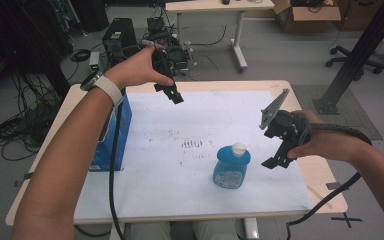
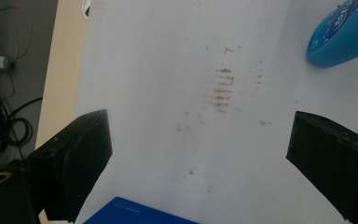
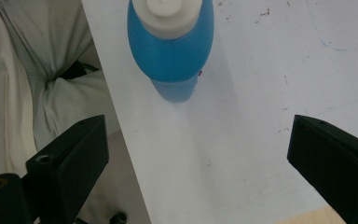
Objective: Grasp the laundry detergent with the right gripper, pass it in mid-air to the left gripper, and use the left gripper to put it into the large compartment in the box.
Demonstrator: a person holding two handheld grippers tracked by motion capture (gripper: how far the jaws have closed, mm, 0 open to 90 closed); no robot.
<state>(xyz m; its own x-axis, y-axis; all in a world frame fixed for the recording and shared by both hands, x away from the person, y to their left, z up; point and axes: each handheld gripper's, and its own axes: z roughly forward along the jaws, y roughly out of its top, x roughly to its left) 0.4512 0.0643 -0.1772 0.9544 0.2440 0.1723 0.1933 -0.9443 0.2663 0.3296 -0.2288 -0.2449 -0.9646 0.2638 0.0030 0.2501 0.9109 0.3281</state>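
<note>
Blue bottle (image 1: 231, 166) with a white cap (image 1: 239, 147) stands upright on the white sheet (image 1: 200, 125) that covers the table (image 1: 325, 177), toward the near right part of it. Nothing is touching it. The right tool (image 1: 274, 156) hangs just beside the bottle on its right, held in the person's right hand (image 1: 325, 142), with its jaws spread wide and nothing between them. From the right gripper view the bottle sits ahead of the open jaws, close to the sheet's edge, with its cap toward the camera.

Over at the far left of the table, the left tool (image 1: 174, 95) is held up in the left hand (image 1: 140, 67), well apart from the bottle and above the sheet. Its jaws are spread too, and empty; the left gripper view looks down between them onto a patch of brownish smudges (image 2: 221, 88) on the sheet, with the bottle's base just at the upper right corner.

A dark blue box (image 1: 115, 132) stands at the table's left edge, under the left forearm. It looks like cardboard, though the angle is too poor to be sure. A black cable (image 1: 112, 180) trails down from the left tool past the box and off the near edge.
</note>
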